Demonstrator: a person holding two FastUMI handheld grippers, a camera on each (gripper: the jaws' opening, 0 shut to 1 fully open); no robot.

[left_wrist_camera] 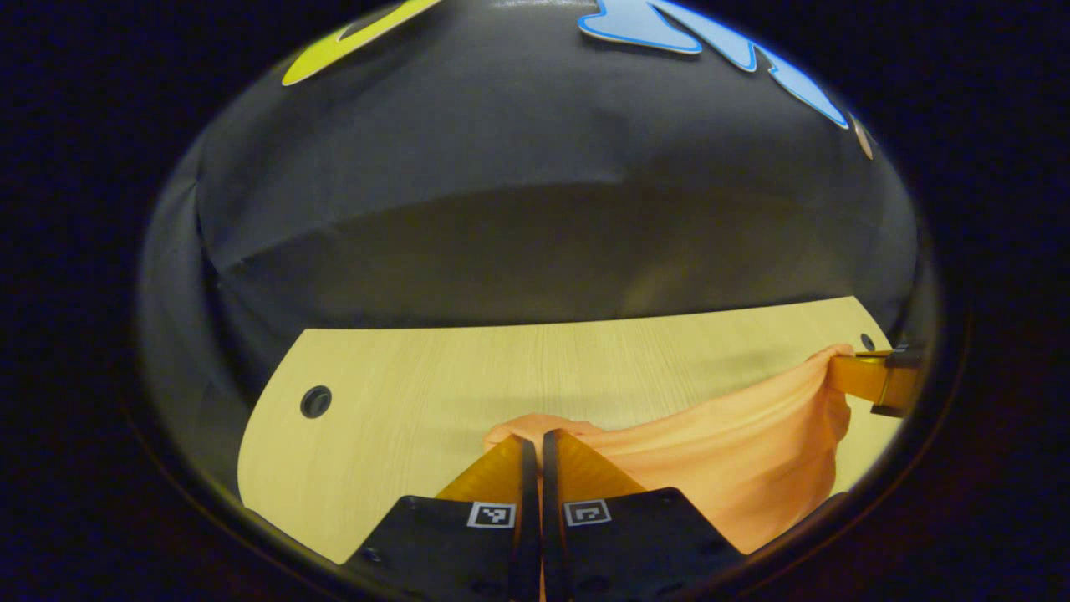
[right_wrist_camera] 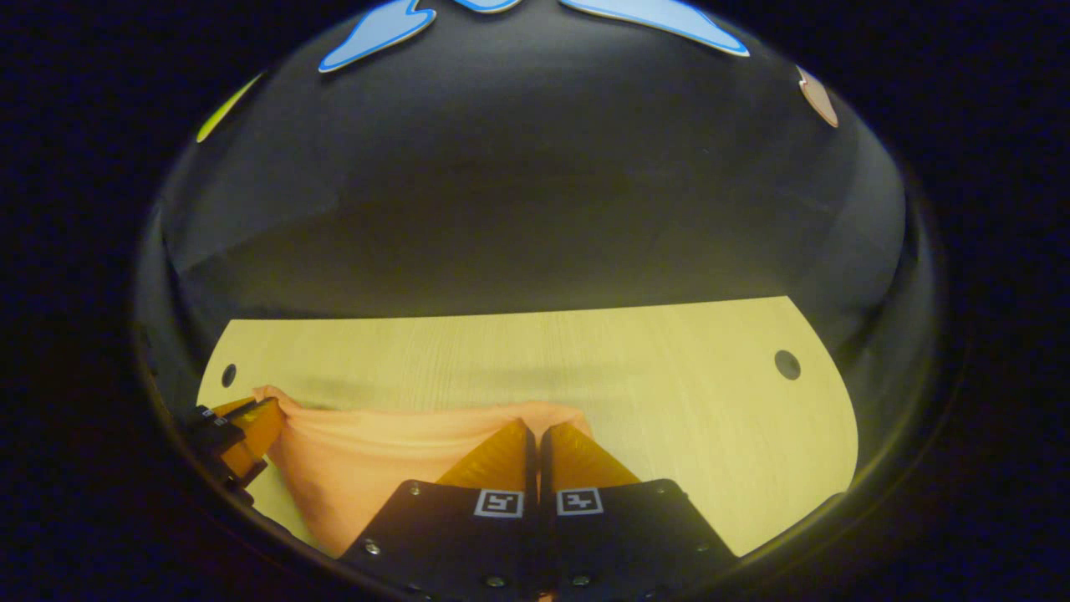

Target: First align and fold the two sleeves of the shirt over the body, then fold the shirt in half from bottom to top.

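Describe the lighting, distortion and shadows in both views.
Left gripper view: dim, warm light; fisheye bends the table edge into a curve; a soft shadow lies beyond the shirt. Right gripper view: same dimness and curved edge, a faint shadow band behind the shirt; no glare, the wall is dark.

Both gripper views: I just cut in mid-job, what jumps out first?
The orange shirt hangs stretched between the two grippers above the pale wooden table. In the left gripper view the left gripper is shut on one edge of the cloth; in the right gripper view the right gripper pinches the other.
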